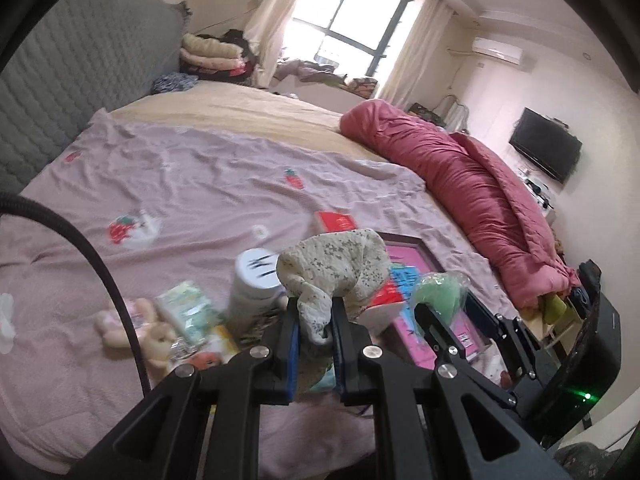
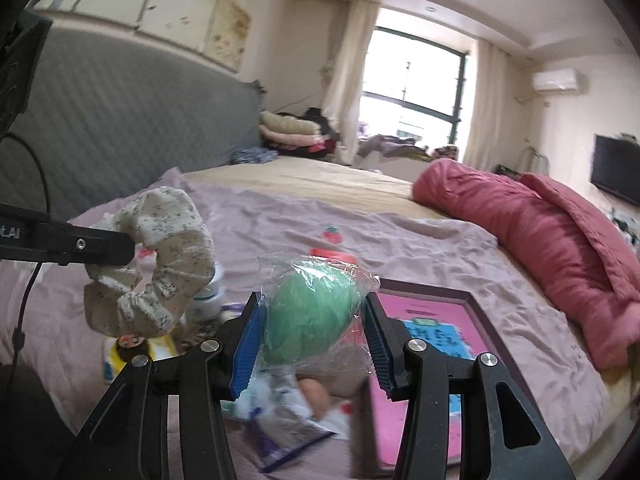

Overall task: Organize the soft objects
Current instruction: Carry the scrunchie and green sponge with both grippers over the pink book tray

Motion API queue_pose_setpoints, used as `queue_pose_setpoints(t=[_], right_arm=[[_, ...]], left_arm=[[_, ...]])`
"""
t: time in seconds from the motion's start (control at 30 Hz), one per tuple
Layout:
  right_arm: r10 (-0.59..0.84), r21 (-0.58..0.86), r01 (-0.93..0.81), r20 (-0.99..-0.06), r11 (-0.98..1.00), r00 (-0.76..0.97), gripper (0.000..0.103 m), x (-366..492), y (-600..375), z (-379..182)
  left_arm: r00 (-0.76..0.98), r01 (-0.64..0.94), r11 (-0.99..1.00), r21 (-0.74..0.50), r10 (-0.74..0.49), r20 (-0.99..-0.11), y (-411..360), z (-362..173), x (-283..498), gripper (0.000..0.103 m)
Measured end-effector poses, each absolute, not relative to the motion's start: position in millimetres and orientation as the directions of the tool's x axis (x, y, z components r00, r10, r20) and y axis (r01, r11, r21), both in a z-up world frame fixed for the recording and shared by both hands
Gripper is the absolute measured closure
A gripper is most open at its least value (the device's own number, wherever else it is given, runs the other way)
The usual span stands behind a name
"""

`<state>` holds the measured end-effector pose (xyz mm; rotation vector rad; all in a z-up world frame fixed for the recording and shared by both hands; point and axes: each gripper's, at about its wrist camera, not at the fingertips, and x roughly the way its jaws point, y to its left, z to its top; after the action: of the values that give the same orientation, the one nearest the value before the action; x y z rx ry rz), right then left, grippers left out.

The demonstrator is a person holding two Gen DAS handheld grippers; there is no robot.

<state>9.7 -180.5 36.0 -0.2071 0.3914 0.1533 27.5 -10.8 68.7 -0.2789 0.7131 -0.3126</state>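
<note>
Left wrist view
Left gripper [image 1: 314,312]: jaws pinched nearly together on a fold of the cream floral fabric scrunchie [image 1: 340,268], which bunches above the fingertips, off the bed.
Right gripper [image 1: 460,320]: seen to the right, just beside the left one, carrying the green soft ball wrapped in clear plastic [image 1: 438,290].
Bed surface: the wrinkled lilac blanket with strawberry prints [image 1: 180,168] lies largely bare toward the grey quilted headboard [image 1: 80,64].
Clutter: a white cylindrical bottle [image 1: 256,284], a small plush toy [image 1: 132,324] and a pale green packet [image 1: 188,312] lie close together below the scrunchie.
Right side: the pink picture book in a dark frame [image 1: 424,280] lies flat near the bed's edge; beyond it the rolled red quilt [image 1: 472,192] runs along that side.

Right wrist view
Right gripper [image 2: 314,332]: jaws about half spread, blue pads [image 2: 246,348] pressing both sides of the wrapped green ball [image 2: 308,320], held above the bed.
Left gripper: one black finger [image 2: 80,246] reaches in from the left edge, the scrunchie [image 2: 160,264] hanging curled from its tip, apart from the ball.
Under the ball: a white and blue plastic packet [image 2: 280,432], blurred, beside the framed pink book [image 2: 432,344].
Open room: bare lilac blanket [image 2: 280,216] and tan sheet [image 2: 320,176] stretch behind, between headboard [image 2: 140,120] and red quilt [image 2: 560,248].
</note>
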Motion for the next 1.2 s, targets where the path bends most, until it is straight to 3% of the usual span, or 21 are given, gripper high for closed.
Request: queue_pose_setpoints(t=[0.6,0.93,1.2], right_arm=[[-0.128,-0.013,0.133,-0.367,0.991,0.921,0.053,9.2,-307.5,57.6],[-0.253,0.054,0.299,-0.404,0.953,0.879,0.053,11.6,-378.5,44.7],[-0.27,0.082,0.336,-0.435,0.938,0.859,0.053,14.4,-399.5,32.4]], left_arm=[[0.611,0.352,0.875,-0.333,-0.484,-0.626,-142.4,74.4,63.9,0.089],[0.509,0.402,0.86,-0.315,-0.495,-0.704,-208.1,38.9,86.6,0.089],[0.396,0.43,0.832,-0.35,-0.523,-0.755,-238.3,1.9,93.6,0.089]])
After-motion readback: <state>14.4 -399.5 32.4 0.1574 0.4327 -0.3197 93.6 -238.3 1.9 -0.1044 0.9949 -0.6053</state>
